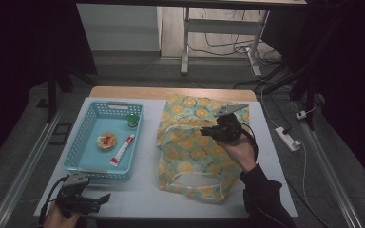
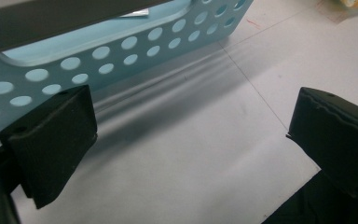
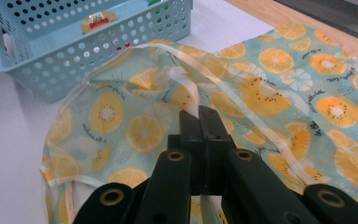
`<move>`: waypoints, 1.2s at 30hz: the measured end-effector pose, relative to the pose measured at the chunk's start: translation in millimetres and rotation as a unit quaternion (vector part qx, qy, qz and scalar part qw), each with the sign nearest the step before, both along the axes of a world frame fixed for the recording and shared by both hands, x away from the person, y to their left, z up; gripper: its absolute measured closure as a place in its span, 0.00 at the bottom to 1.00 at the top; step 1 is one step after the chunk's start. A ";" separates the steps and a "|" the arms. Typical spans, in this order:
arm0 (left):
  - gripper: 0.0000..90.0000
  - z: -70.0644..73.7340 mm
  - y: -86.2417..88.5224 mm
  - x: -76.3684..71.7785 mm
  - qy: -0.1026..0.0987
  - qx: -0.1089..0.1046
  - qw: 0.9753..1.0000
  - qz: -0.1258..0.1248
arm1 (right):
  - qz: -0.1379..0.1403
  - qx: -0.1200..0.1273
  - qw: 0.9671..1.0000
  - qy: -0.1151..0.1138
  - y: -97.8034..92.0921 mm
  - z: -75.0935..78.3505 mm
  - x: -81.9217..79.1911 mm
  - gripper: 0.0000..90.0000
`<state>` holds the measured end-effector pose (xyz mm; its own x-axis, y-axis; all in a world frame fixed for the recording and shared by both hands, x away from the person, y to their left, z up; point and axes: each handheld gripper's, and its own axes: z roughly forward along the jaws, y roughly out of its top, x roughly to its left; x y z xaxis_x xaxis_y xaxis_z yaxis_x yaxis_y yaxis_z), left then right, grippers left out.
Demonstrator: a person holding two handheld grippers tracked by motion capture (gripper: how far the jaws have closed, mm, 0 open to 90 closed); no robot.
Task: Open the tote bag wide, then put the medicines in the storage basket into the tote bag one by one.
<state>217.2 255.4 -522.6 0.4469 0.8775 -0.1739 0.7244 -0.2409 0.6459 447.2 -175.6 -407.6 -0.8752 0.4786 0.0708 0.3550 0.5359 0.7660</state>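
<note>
The right gripper (image 3: 199,114), wrist angled inward, pinches the orange-slice-printed teal fabric bag (image 1: 190,147); the left gripper (image 1: 105,198) (jaws spread) rests beside the perforated light-blue plastic basket (image 1: 78,142).

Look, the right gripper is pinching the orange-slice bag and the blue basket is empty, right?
Not quite. The right gripper is pinching the orange-slice bag, but the blue basket is not empty. The high view shows a white tube, a round tin and a green-capped item in it.

White table (image 1: 147,190), blue basket (image 1: 83,142) left, fruit-print bag (image 1: 190,142) right
</note>
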 end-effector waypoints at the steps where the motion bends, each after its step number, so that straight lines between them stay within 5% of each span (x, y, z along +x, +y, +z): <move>1: 0.01 0.0 0.1 0.0 0.000 0.000 1.000 0.000 | 0.001 0.000 1.000 -0.002 0.4 1.0 0.3 1.00; 21: 0.00 0.0 3.0 -0.3 -0.001 -0.010 1.000 0.010 | 0.008 -0.004 0.999 -0.033 1.7 6.3 -2.8 1.00; 36: 0.00 1.2 7.5 -1.6 -0.009 -0.029 0.999 0.012 | 0.006 0.004 0.999 -0.032 1.4 3.6 -1.4 1.00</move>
